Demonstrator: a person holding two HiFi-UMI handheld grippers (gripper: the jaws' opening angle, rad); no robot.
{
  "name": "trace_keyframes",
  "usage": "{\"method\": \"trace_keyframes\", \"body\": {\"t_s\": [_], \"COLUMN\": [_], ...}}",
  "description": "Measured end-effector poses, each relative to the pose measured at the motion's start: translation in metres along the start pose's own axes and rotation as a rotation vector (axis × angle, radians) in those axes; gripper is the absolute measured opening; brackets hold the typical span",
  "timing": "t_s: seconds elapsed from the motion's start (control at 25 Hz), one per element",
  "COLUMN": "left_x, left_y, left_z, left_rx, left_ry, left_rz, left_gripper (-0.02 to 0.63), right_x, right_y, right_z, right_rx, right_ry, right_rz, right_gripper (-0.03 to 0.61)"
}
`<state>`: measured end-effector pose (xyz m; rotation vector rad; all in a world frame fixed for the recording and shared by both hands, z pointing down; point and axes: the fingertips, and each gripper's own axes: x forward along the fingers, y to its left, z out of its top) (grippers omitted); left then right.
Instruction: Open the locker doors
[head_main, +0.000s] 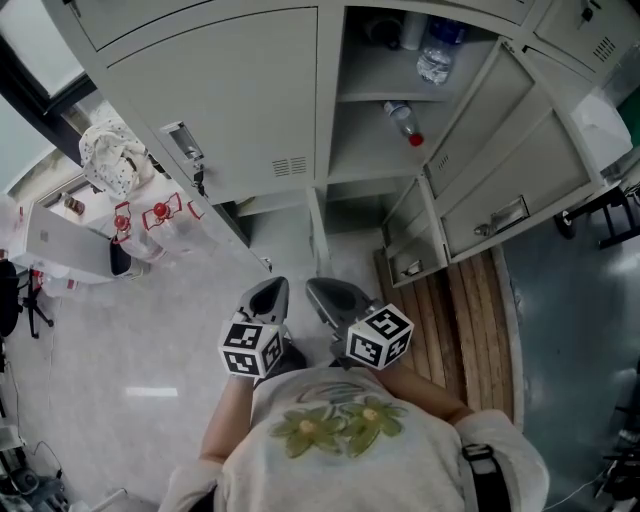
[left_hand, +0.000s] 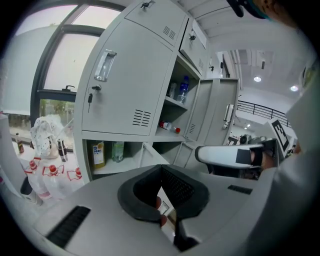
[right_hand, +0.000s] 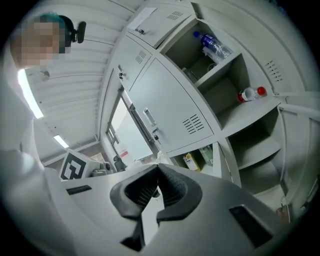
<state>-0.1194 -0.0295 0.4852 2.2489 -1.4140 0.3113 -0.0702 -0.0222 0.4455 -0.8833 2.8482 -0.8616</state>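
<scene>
**Both grippers shut and empty, well short of the closed door**

The left gripper (head_main: 268, 296) and right gripper (head_main: 331, 296) sit side by side in front of the person's chest. Each has its 2 jaws pressed together with nothing between them. The closed door (head_main: 230, 110) lies ahead and to the left, well apart from both, and the left gripper is the nearer of the 2. Its handle (left_hand: 104, 65) stands upright at the door's left edge, above a key. To the right, the open compartment (head_main: 400, 100) holds bottles, and its door (head_main: 510, 170) is swung out to the right. By that pattern, I judge the closed door would also swing out to the right. The next reach probably goes up and left, with the jaws opening across the handle's vertical length.
</scene>
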Motion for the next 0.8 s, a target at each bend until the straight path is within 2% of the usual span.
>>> {"method": "trace_keyframes", "body": {"t_s": [0.36, 0.8], "left_x": [-0.001, 0.006], "left_y": [0.004, 0.002], "left_z": [0.003, 0.006], "left_rx": [-0.017, -0.014], "left_ry": [-0.019, -0.019], "left_rz": [0.01, -0.021], "left_gripper": [0.029, 0.029], "right_x": [0.006, 0.001], "right_y": [-0.002, -0.012], "right_z": [0.007, 0.013], "right_rx": [-0.024, -0.037], "right_ry": [-0.009, -0.025], "right_rz": [-0.01, -0.063], "right_gripper": [0.031, 0.031]}}
